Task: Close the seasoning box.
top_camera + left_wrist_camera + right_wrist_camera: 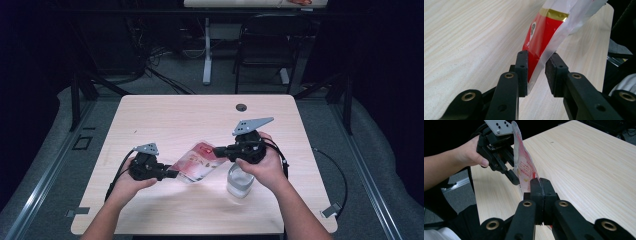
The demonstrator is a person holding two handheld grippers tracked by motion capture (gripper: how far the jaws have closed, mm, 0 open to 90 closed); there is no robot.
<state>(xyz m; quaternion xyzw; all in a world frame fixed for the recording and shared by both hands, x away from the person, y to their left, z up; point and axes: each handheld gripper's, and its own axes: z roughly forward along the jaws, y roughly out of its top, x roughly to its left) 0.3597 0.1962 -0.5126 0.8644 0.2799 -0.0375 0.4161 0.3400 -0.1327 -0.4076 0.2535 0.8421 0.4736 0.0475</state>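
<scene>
A red-and-clear plastic pouch (pixel 200 161) hangs above the wooden table (pixel 165 115), stretched between both grippers. My right gripper (pixel 217 150) pinches its upper right edge; in the right gripper view the pads (pixel 536 187) are pressed together on the pouch (pixel 524 167). My left gripper (pixel 172 174) stands at the pouch's lower left end. In the left gripper view the pouch's corner (pixel 541 37) lies against one pad (pixel 522 72), with a visible gap to the other pad (pixel 554 75).
A clear glass jar (pixel 240 184) stands on the table just under the right hand. A cable hole (pixel 241 107) sits near the table's far edge. Beyond the table are a black chair (pixel 265 45) and a desk leg (pixel 207 50).
</scene>
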